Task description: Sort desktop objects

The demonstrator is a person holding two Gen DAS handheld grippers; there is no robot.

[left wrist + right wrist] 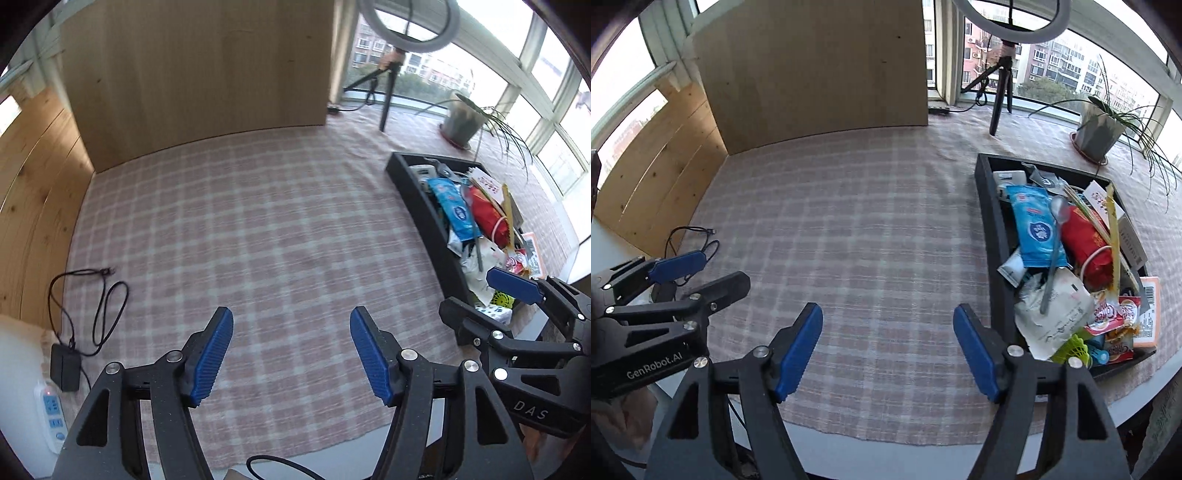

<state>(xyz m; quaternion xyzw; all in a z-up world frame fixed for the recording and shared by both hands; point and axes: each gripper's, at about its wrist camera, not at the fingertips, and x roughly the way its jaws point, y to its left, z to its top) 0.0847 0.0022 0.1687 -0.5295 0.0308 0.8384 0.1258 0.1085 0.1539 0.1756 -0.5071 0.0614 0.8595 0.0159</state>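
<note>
My left gripper (291, 356) and right gripper (888, 352) both gape wide, gripping nothing (only checked cloth (868, 229) beneath). Right of them sits the black tray (999, 236), heaped with packets, a blue wipes pack (1036, 229) and a spoon (1054, 240); a potted plant (1099, 133) stands beyond the tray.

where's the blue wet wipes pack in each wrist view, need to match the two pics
Left wrist view: the blue wipes pack lies at centre right, inside the black tray, beside the red packet.
Right wrist view: the blue wipes pack lies at right of centre, in the same tray, with a spoon across it.
Shared landmark: the potted plant beyond the tray's far end.
</note>
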